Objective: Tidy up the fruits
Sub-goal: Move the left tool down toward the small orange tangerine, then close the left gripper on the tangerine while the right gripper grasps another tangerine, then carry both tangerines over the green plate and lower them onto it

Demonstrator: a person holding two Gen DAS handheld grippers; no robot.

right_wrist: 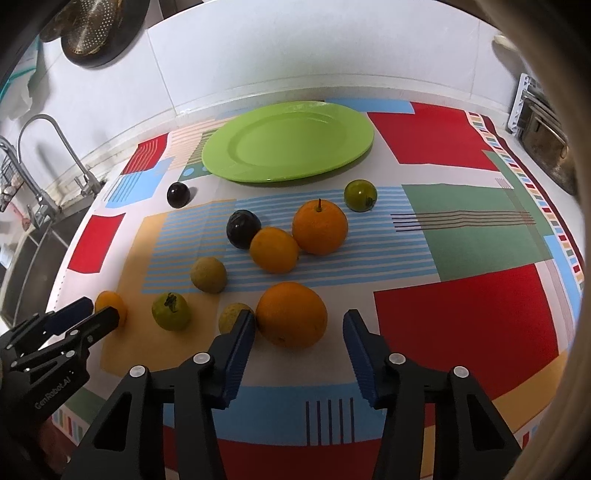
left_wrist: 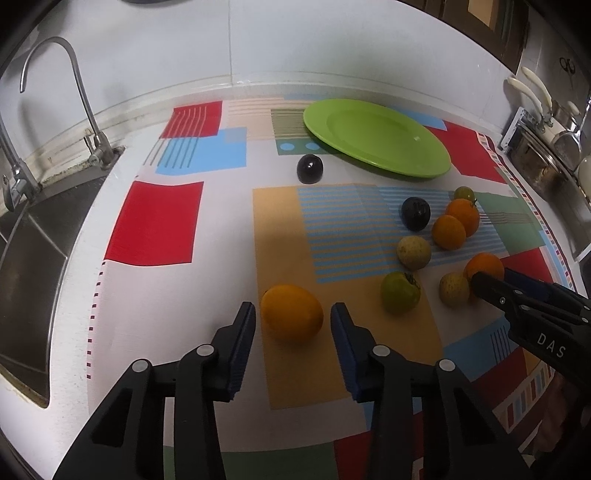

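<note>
Near the green plate (right_wrist: 288, 142), both grippers stood with fingers apart: left gripper (left_wrist: 293, 314) flanking one orange (left_wrist: 291, 313), right gripper (right_wrist: 299, 321) another orange (right_wrist: 291, 314).

A home kitchen: sink (left_wrist: 26, 236), tap (left_wrist: 62, 92), hanging colander (right_wrist: 94, 31)

Light: bright, even, from overhead.
Glare: sheen on green plate (left_wrist: 376, 138).
Shadows: soft, short.
Edges: strong fisheye bending, dark corners.
Focus: fairly sharp.
</note>
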